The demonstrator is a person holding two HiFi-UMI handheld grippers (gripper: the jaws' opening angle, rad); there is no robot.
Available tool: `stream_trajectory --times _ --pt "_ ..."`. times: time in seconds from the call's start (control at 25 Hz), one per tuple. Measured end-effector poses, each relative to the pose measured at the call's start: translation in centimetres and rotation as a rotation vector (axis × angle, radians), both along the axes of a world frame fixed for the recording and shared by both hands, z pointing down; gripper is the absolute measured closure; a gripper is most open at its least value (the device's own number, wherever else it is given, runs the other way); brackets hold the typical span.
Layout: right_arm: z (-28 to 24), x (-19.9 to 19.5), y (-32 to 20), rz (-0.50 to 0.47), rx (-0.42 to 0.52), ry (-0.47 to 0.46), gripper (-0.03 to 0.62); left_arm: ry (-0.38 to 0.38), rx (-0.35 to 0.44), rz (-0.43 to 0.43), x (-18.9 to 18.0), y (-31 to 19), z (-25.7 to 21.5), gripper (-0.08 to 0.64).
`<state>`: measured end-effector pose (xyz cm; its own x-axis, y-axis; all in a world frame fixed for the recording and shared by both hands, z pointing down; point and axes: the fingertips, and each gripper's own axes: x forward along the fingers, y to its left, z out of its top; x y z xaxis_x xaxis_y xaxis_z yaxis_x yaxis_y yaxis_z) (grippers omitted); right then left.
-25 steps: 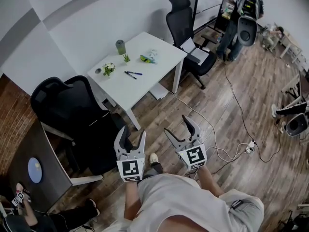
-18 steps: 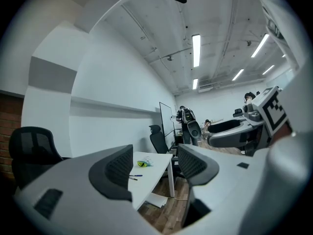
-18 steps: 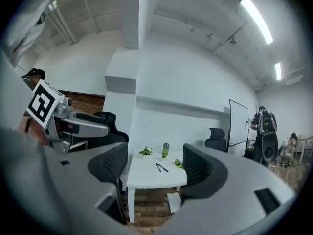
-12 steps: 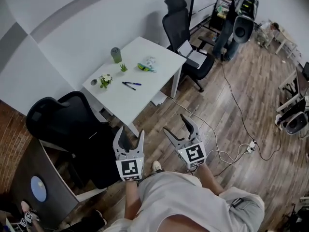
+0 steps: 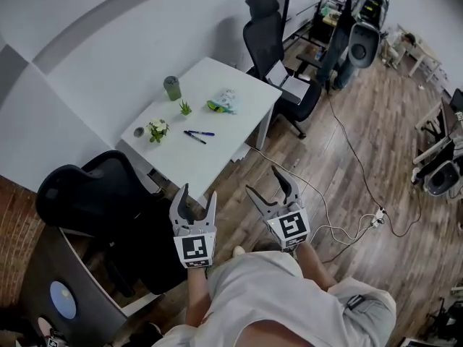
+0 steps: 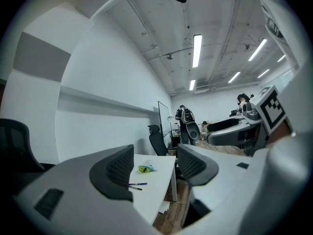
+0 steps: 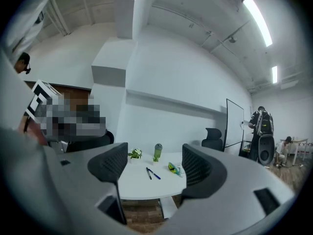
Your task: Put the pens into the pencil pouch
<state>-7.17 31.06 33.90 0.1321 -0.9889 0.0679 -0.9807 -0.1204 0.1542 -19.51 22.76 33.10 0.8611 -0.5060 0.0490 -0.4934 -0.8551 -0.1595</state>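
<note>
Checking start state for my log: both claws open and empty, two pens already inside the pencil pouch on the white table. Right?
No: the two pens lie on the white table, apart from the pencil pouch, as the head view shows.

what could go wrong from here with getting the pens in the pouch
1. A loose cable runs beside the white table; stepping closer could snag it.
2. The two pens lie very close together; pinching one may flick the other.
3. The pencil pouch lies loose and may slide when a pen is pushed in.
</note>
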Motion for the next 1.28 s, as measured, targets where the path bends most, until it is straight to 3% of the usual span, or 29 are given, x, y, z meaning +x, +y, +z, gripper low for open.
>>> stream_trajectory --times 0.64,1.28 --pt "1.2 4.8 -5.4 0.015 -0.03 -0.015 0.244 -0.009 -0.025 0.0 4.7 -5.8 1.0 0.296" --pt "0.4 15.4 -14.6 -0.139 -0.027 -0.046 0.255 -0.051 -0.019 -0.176 13.4 -13.1 0.0 0.296"
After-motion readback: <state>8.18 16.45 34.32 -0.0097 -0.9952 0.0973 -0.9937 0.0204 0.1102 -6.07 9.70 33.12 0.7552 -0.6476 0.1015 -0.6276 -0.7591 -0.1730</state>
